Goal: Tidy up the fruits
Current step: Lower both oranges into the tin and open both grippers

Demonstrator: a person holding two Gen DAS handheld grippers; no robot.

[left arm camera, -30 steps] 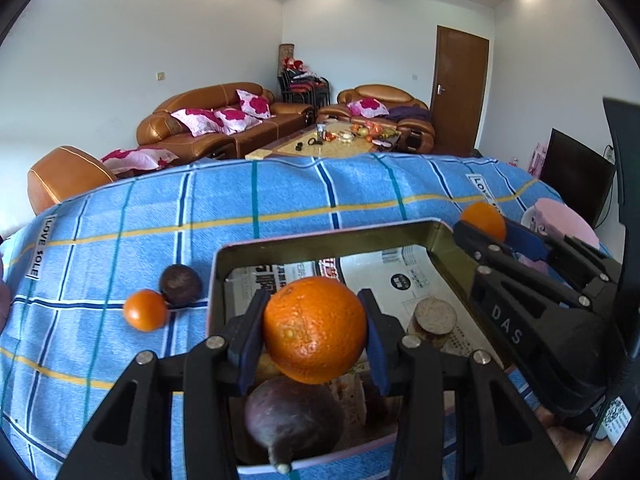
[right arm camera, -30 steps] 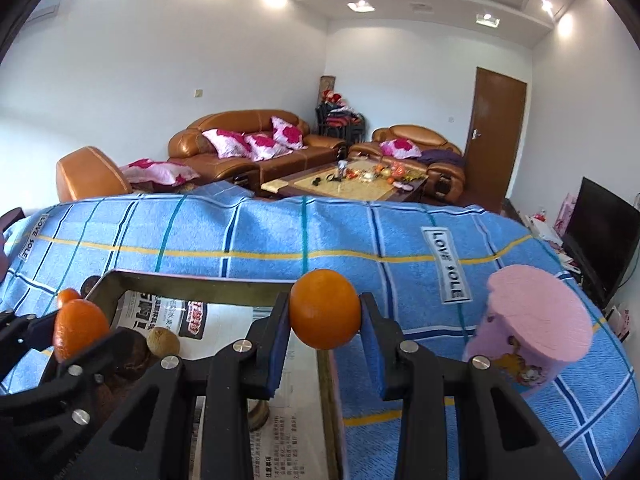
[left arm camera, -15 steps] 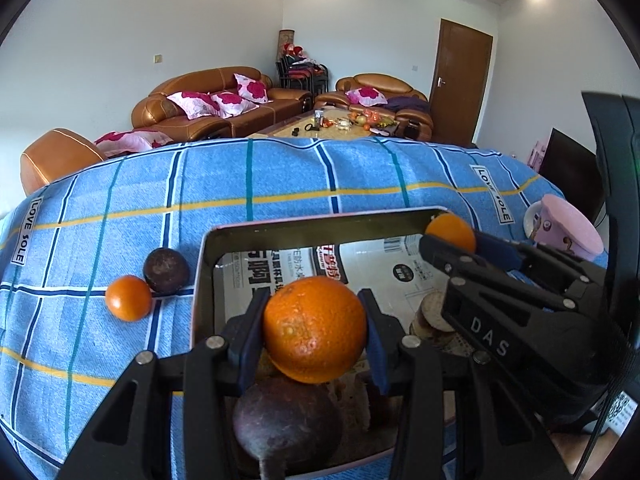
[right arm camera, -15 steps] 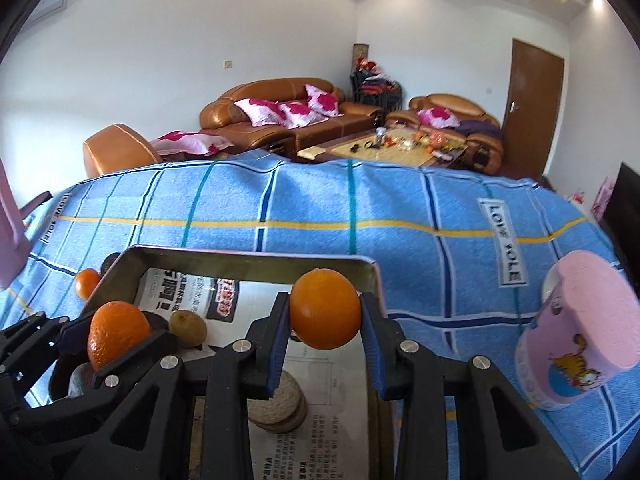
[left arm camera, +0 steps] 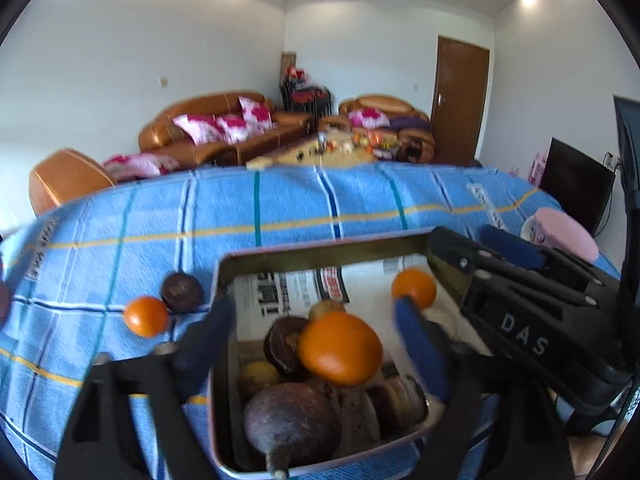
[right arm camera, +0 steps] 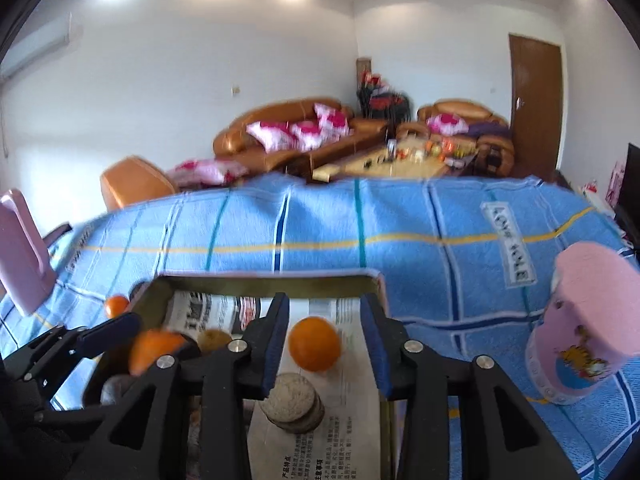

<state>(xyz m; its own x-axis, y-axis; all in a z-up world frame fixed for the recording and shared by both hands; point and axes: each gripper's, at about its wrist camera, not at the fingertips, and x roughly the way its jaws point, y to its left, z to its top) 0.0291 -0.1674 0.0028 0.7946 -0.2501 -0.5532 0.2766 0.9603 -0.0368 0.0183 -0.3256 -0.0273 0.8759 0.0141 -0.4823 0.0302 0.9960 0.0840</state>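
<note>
My left gripper (left arm camera: 316, 320) is spread wide over the tray (left arm camera: 320, 246), and the big orange (left arm camera: 340, 348) sits between the fingers with clear gaps on both sides, so I hold nothing. It looks to be resting on, or dropping onto, the heap of dark fruit at the tray's near end; blur keeps me from telling which. My right gripper (right arm camera: 326, 336) is also wide, and the small orange (right arm camera: 315, 343) lies loose between its fingers, over the newspaper lining, just behind a stack of round flat cakes (right arm camera: 294, 402).

Two fruits are outside the tray on the blue cloth (left arm camera: 280, 200): a tangerine (left arm camera: 146, 316) touching a dark round fruit (left arm camera: 182, 292), just beside the tray's left wall.

My worry is rolling. The big orange sits high on a rounded heap and could tumble off toward the near rim if I brush it while pulling back. The small orange is on smooth paper and may roll into the cakes or the far wall. My grippers are close together here, so a careless withdrawal could knock them into each other. The pink cup (right arm camera: 580, 320) on the right is near enough to clip.
</note>
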